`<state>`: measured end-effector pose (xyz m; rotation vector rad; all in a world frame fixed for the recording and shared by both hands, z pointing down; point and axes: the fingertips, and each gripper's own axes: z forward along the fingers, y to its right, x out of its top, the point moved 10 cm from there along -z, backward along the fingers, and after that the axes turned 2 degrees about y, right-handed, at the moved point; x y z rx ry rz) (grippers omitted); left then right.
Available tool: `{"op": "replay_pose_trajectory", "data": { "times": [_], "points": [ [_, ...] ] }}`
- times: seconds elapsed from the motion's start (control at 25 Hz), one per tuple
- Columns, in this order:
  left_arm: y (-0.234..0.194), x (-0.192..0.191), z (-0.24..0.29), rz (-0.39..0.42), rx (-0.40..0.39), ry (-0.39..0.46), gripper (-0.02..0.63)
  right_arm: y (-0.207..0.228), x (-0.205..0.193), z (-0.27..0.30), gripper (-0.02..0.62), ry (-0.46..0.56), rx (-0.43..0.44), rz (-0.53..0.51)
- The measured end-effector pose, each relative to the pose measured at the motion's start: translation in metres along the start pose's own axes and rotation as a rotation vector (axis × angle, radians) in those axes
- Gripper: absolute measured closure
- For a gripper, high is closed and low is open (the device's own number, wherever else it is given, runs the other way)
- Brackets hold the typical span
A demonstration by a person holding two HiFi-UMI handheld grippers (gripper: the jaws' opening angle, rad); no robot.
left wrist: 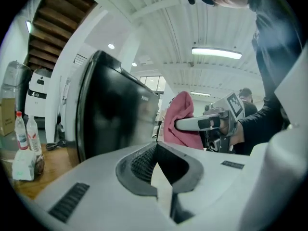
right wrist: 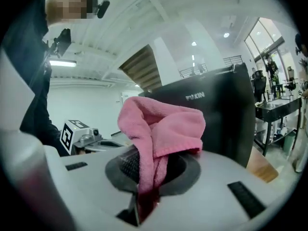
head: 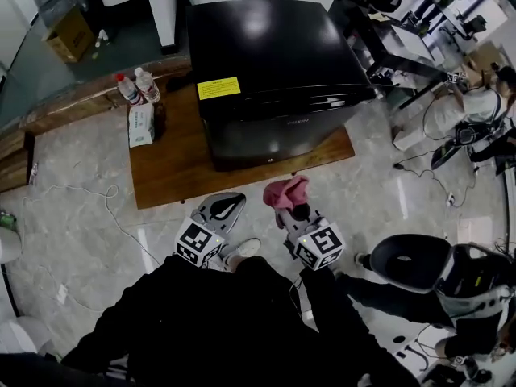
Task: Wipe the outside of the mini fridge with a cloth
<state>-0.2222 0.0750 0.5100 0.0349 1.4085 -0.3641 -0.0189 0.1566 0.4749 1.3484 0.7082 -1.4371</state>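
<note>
The black mini fridge (head: 274, 63) stands on a low wooden table (head: 169, 168), with a yellow label on its top. My right gripper (head: 292, 210) is shut on a pink cloth (head: 286, 192), held just in front of the fridge's front lower edge. In the right gripper view the cloth (right wrist: 161, 124) bunches up above the jaws, with the fridge (right wrist: 226, 114) behind it. My left gripper (head: 230, 204) sits beside it to the left, shut with nothing in it. The left gripper view shows the fridge (left wrist: 110, 114), the cloth (left wrist: 180, 117) and the right gripper (left wrist: 211, 124).
Two water bottles (head: 135, 85) and a white pack (head: 141, 125) stand on the table's left part. A cable (head: 113, 216) trails over the tiled floor. A black chair (head: 411, 260) is at my right. A cardboard box (head: 68, 35) lies far left. A person (head: 468, 107) crouches at the right.
</note>
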Motion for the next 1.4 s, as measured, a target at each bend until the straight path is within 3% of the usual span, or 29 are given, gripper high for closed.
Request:
{"op": "replay_pose_trajectory", "data": {
  "times": [0.16, 0.4, 0.88, 1.04, 1.4],
  "points": [
    [0.024, 0.009, -0.057, 0.04, -0.027, 0.03, 0.6, -0.067, 0.01, -0.015, 0.545, 0.039, 0.036, -0.018],
    [0.062, 0.037, -0.084, 0.036, -0.026, 0.088, 0.601, -0.104, 0.014, -0.043, 0.545, 0.056, 0.069, -0.071],
    [0.119, 0.066, -0.066, 0.06, 0.027, 0.15, 0.601, -0.085, 0.032, -0.087, 0.545, 0.066, 0.13, -0.125],
    [0.125, 0.073, -0.054, 0.063, 0.043, 0.154, 0.6, -0.069, 0.039, -0.091, 0.545, 0.068, 0.151, -0.138],
    [0.13, 0.067, -0.072, 0.073, 0.075, 0.156, 0.6, -0.084, 0.032, -0.092, 0.545, 0.073, 0.174, -0.15]
  ]
}}
